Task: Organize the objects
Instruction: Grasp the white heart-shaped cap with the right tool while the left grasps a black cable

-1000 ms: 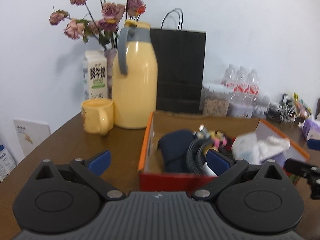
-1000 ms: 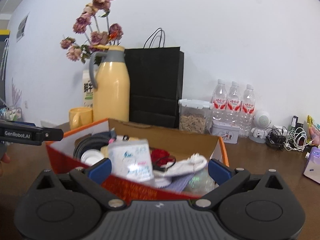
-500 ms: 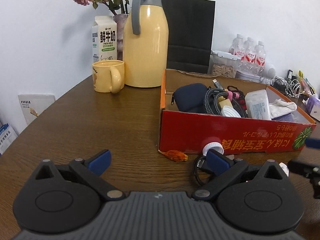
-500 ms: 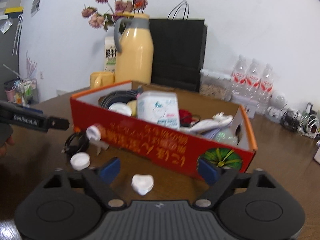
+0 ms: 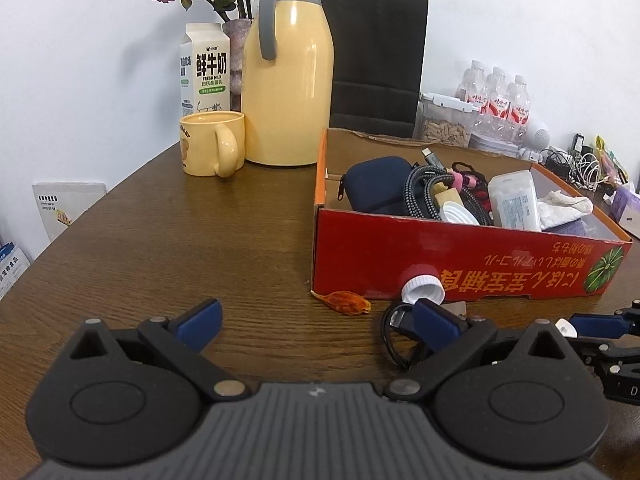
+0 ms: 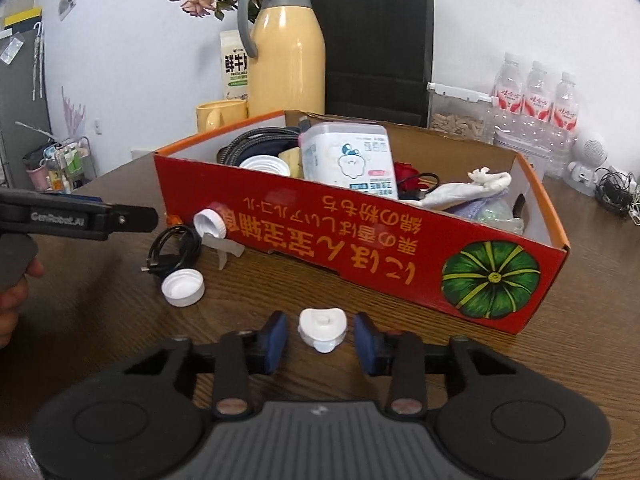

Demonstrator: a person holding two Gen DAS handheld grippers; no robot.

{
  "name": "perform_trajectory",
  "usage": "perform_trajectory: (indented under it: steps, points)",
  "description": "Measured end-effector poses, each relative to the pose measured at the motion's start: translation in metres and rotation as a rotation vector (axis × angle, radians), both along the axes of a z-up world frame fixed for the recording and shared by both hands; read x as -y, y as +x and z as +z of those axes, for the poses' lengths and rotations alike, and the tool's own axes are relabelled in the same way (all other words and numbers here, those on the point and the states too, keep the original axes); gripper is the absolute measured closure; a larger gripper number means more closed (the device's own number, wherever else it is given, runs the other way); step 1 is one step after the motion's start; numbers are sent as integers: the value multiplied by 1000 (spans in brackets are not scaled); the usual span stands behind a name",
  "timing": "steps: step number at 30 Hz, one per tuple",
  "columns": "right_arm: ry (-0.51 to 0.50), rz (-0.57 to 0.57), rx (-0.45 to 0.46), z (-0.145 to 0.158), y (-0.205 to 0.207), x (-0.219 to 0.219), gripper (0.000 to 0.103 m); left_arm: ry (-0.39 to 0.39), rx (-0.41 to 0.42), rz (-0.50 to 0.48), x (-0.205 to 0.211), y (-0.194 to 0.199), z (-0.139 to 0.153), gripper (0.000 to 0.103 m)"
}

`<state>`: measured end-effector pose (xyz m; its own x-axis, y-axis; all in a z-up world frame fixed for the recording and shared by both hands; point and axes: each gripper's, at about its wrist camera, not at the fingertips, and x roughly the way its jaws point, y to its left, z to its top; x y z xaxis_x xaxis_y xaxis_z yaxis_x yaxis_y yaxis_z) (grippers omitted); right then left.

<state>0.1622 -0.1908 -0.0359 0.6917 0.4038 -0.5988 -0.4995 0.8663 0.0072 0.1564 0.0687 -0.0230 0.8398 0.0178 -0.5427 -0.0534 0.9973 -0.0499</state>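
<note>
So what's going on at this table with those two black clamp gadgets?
A person is tidying loose bits into the red cardboard box, holding a gripper in each hand. The right gripper is closing around a small white heart-shaped cap on the table, its pads not yet touching it. The left gripper hangs open nearby, holding nothing. A black cable and two white caps still lie outside the box.

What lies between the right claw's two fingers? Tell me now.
In the right wrist view, a small white heart-shaped cap lies on the wooden table between the closing right claw fingers; the pads do not touch it yet.
</note>
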Motion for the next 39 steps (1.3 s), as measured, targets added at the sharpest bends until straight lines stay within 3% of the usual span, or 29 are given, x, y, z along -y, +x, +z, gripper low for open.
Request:
perform_trajectory:
  steps: [16,20,23,25,29,35,39]
  points:
    - [-3,-14,79,7,-10,-1,79,-63,-74,-5,25,16,-5,0]
    - [0,-21,92,8,-11,0,79,-49,-93,-2,37,19,-8,0]
    - [1,-19,99,8,-12,0,79,-41,-102,3,41,18,-9,9]
    - [2,-17,104,8,-13,1,79,-37,-112,3,43,19,-10,20]
    - [4,-15,106,8,-13,1,79,-32,-106,2,46,17,-9,29]
    - [3,-16,105,8,-13,1,79,-7,-95,-21,55,13,-9,55]
    - [2,-17,104,8,-14,1,79,2,-85,-33,57,11,-10,60]
